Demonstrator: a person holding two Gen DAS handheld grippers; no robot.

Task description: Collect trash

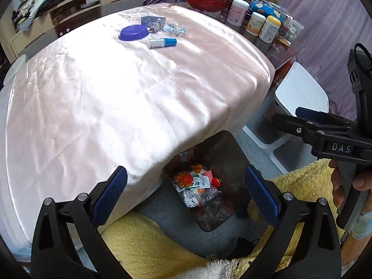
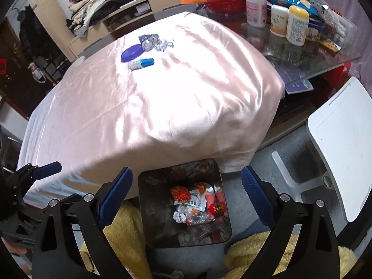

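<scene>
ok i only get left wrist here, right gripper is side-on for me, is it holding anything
observer: no, the right gripper is wide open, nothing between its pads, and it points down at the bin.
operator: cloth covers the bin's far edge for me, how full is it
observer: the whole opening shows here. The trash lies low, with bare wall above it.
operator: and the white thing to its right
observer: a white chair, with a strip of grey floor between it and the bin.
</scene>
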